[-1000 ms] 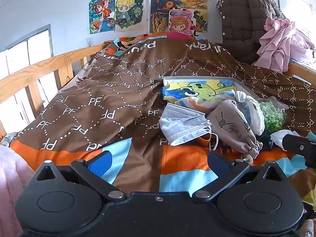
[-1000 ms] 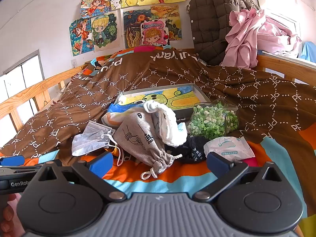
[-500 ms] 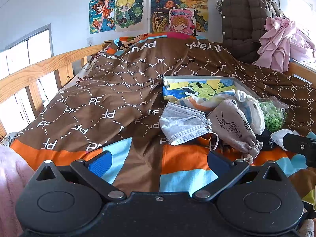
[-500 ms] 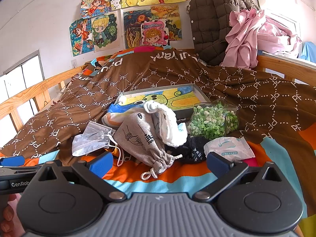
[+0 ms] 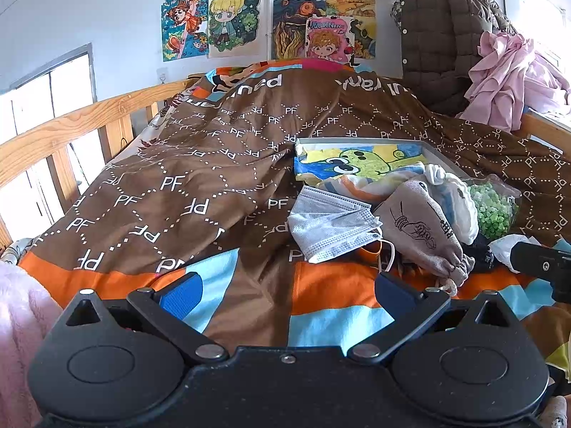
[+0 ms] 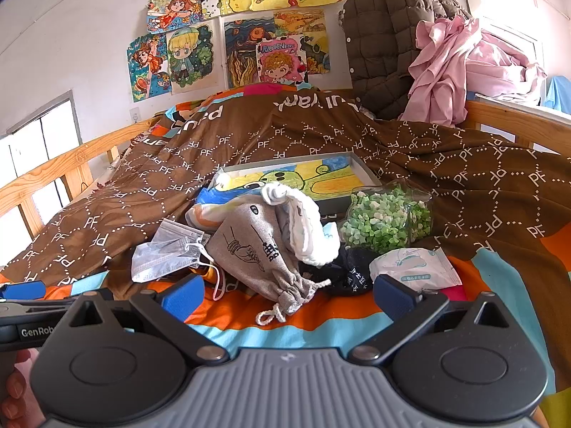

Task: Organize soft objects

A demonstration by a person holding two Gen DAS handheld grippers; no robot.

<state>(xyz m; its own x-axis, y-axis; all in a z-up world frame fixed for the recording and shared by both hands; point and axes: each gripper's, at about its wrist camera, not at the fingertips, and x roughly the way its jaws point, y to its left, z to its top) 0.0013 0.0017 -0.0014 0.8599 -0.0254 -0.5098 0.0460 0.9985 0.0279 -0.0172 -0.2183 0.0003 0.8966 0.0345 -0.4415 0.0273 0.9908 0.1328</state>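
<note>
- Nothing has shifted since the earlier frames: the grey drawstring cloth pouch (image 6: 255, 249) lies as it did, amid the pile on the brown patterned bed quilt (image 6: 464, 178).
- It lies just ahead of the right tongs (image 6: 287, 297), long axis slanting toward them, cord end nearest.
- Right tongs gape wide, empty.
- Left tongs (image 5: 285, 292) are likewise spread and empty, farther off; the crumpled grey face mask (image 5: 332, 228) lies ahead, to their right.

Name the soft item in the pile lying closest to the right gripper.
The grey drawstring pouch: its cord reaches between the open right gripper fingers, ahead of the mask.
</note>
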